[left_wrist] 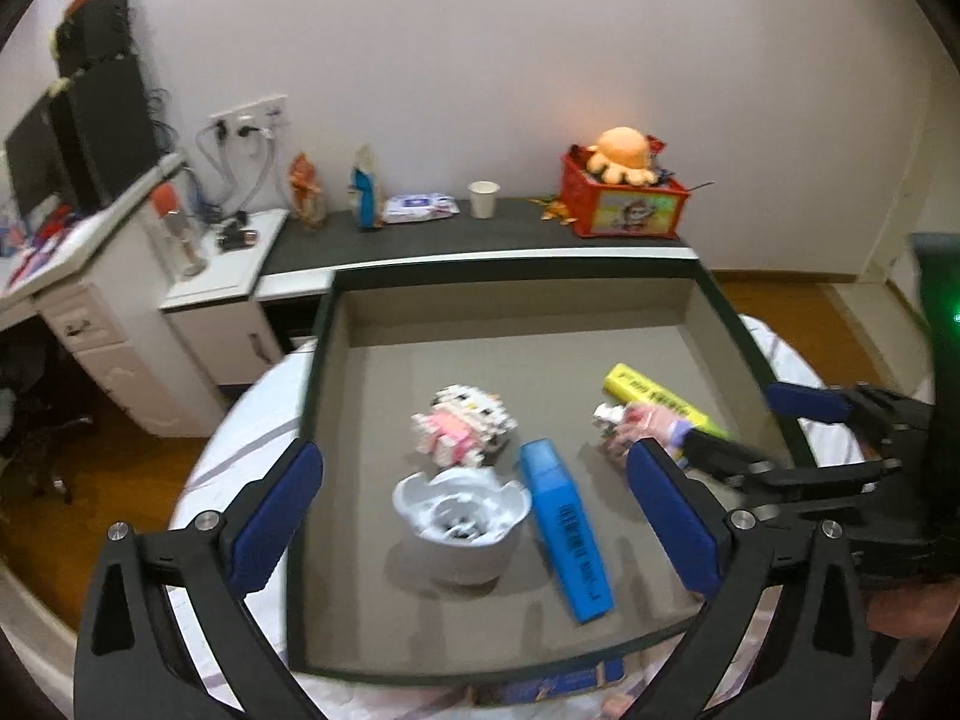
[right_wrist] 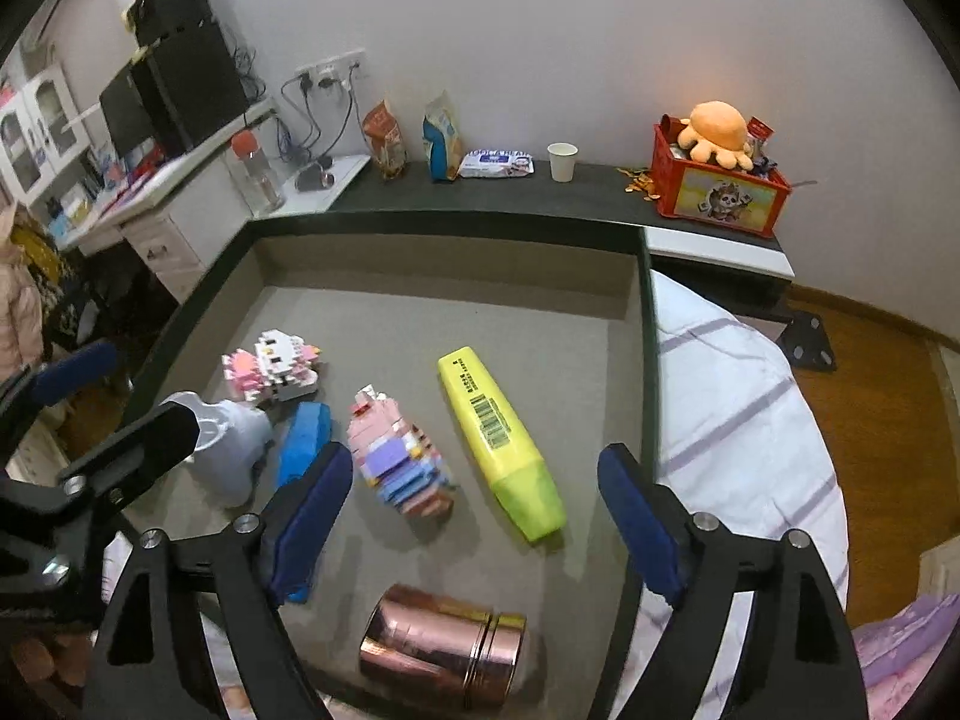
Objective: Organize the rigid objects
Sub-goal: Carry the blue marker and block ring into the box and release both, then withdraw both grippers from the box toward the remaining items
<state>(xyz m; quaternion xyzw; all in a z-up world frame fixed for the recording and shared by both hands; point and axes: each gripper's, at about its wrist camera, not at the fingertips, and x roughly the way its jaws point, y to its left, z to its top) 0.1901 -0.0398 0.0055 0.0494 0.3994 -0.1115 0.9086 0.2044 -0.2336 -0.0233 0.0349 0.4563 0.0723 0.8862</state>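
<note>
Tray (right_wrist: 645, 360): dark-rimmed, grey inside, holds all.
Yellow marker (right_wrist: 498, 441): flat, diagonal.
Blue marker (left_wrist: 567, 531): flat.
Two brick figures (right_wrist: 273, 366) (right_wrist: 402, 456): lying.
White cup (left_wrist: 459, 510): upright.
Copper tin (right_wrist: 441, 645): on side, nearest my jaws.

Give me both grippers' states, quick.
Left gripper: open, holding nothing, above the white cup.
Right gripper: open, holding nothing, above the tray.

Open right tongs (right_wrist: 477, 516) over tray (right_wrist: 647, 360) — yellow highlighter (right_wrist: 498, 438), block figure (right_wrist: 399, 456), copper tin (right_wrist: 444, 645) between them

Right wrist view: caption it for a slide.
Open right tongs above grey tray holding yellow highlighter and copper tin.
</note>
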